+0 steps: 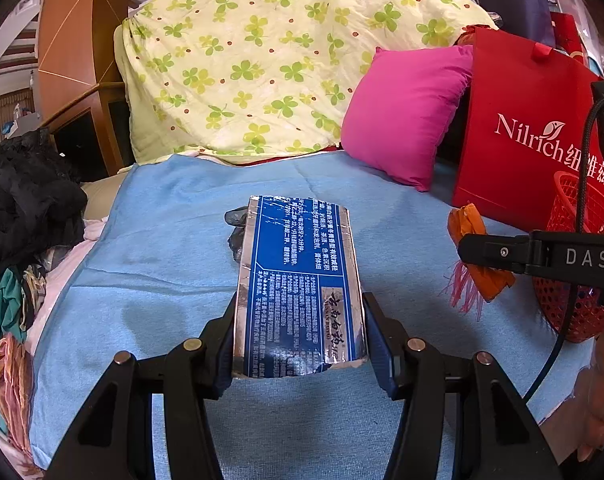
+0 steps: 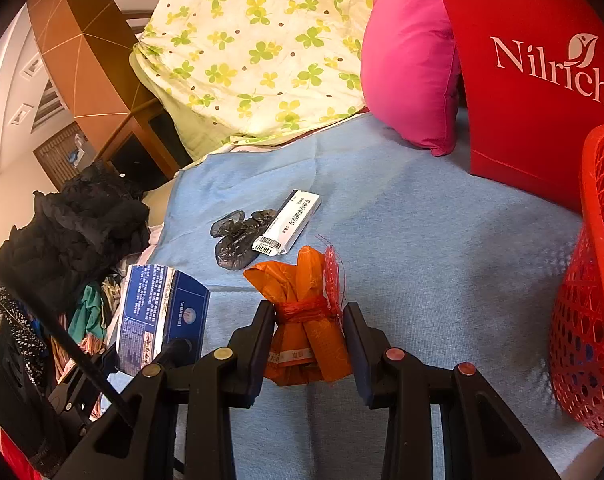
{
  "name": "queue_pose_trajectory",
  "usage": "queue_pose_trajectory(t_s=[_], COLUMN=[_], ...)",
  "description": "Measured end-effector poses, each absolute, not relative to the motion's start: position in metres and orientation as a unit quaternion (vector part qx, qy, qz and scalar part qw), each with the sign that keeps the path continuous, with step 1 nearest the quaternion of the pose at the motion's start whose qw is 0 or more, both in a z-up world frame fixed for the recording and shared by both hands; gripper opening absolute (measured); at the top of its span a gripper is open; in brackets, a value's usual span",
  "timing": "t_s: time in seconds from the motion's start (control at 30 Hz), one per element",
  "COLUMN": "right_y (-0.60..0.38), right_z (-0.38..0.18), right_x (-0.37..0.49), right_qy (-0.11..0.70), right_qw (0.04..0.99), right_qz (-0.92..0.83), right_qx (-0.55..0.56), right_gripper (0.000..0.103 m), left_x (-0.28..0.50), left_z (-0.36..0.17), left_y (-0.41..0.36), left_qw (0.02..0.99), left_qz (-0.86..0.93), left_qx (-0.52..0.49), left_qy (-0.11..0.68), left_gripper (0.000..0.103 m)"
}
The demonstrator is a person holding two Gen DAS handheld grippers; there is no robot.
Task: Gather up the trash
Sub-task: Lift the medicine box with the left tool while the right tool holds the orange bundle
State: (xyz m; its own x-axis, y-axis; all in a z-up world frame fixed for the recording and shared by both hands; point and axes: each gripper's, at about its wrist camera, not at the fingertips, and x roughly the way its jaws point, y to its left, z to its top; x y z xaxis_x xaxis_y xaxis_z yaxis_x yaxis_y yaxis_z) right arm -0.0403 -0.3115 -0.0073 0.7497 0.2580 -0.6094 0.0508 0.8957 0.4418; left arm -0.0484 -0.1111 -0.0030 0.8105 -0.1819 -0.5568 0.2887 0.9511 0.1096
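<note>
My left gripper (image 1: 300, 336) is shut on a flattened blue and silver box (image 1: 298, 280), held above the blue blanket (image 1: 174, 240); the box also shows in the right wrist view (image 2: 158, 312). My right gripper (image 2: 307, 328) is shut on an orange wrapper bundle (image 2: 302, 320) tied with red mesh, seen in the left wrist view too (image 1: 473, 240). A white box with a barcode (image 2: 288, 222) and a crumpled black plastic piece (image 2: 236, 236) lie on the blanket ahead. A red mesh basket (image 2: 593, 300) stands at the right.
A red Nilrich paper bag (image 2: 533, 80) and a pink pillow (image 2: 409, 68) stand at the back right. A clover-print quilt (image 2: 262, 40) is piled behind. Dark clothes (image 2: 74, 224) are heaped off the blanket's left edge.
</note>
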Motion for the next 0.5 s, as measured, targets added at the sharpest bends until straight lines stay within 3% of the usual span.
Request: queue_pose_trajectory(t_s=[0.5], right_y=[-0.3114], right_z=[-0.007], right_x=[-0.0416], right_qy=[0.349], right_qw=[0.909], right_qz=[0.055], right_qx=[0.222], right_gripper=[0.038], left_x=[-0.048], left_z=[-0.0028], left_y=[-0.1113], left_qw=[0.946], left_qz=[-0.126], left_qx=[0.095], left_qy=[0.283], left_gripper=[0.057])
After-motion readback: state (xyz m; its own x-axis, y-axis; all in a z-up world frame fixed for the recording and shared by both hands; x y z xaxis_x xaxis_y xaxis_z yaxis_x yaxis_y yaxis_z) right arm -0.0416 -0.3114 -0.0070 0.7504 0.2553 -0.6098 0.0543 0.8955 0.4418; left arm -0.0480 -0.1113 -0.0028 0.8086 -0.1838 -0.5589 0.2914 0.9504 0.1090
